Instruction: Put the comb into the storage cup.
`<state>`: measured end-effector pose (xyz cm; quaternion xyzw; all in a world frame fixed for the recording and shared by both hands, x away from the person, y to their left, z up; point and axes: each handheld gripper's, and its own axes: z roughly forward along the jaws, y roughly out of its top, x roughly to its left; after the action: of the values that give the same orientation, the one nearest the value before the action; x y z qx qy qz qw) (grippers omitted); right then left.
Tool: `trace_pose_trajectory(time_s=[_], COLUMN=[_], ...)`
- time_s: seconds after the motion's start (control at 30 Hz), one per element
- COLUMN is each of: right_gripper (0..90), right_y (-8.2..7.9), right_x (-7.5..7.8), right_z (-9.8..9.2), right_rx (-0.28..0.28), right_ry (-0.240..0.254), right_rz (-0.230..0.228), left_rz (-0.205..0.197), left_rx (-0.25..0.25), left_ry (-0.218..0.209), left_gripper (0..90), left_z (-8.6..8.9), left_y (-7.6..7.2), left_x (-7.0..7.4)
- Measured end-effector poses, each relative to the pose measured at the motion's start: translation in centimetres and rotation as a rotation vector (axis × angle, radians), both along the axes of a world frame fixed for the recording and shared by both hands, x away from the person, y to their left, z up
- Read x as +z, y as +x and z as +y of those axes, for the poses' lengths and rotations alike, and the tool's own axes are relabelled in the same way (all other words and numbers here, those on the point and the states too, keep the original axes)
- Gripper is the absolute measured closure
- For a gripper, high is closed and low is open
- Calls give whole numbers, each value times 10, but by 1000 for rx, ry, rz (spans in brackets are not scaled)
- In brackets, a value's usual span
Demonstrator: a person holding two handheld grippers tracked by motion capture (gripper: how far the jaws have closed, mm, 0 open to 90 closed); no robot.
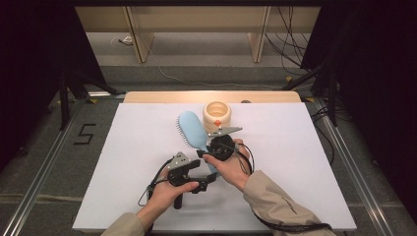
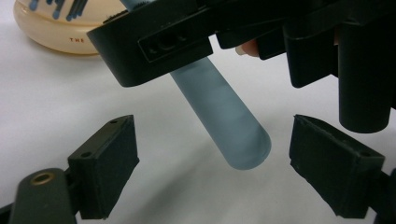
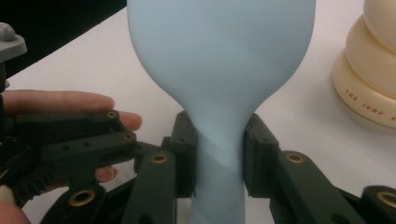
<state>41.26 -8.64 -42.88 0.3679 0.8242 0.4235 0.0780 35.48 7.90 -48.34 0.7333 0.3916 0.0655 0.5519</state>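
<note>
On the white table (image 1: 147, 147), just beside the cream ribbed jar (image 1: 218, 116) at its far edge, lies the pale blue hairbrush (image 1: 192, 130), its handle pointing back toward me. My right hand-held gripper (image 3: 218, 154) is clenched on the neck of that handle, pads pressing both sides. My left hand-held gripper (image 2: 212, 163) hangs spread wide around the handle's rounded tip, pads (image 2: 112, 163) touching nothing.
</note>
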Motion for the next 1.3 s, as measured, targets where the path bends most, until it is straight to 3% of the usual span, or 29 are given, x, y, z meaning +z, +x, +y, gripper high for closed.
trace_pose_trajectory(time_s=[0.6,1.3], right_gripper=[702,702], right_y=[-2,-3], right_x=[0,2], right_z=[2,3], right_rx=[3,2], right_ry=[5,16], right_rz=[-11,-29], left_rz=[5,31], left_rx=[0,15], left_ry=[-34,-89], left_gripper=[178,271], left_z=[-3,-6], left_y=[3,7], left_x=[-1,-3])
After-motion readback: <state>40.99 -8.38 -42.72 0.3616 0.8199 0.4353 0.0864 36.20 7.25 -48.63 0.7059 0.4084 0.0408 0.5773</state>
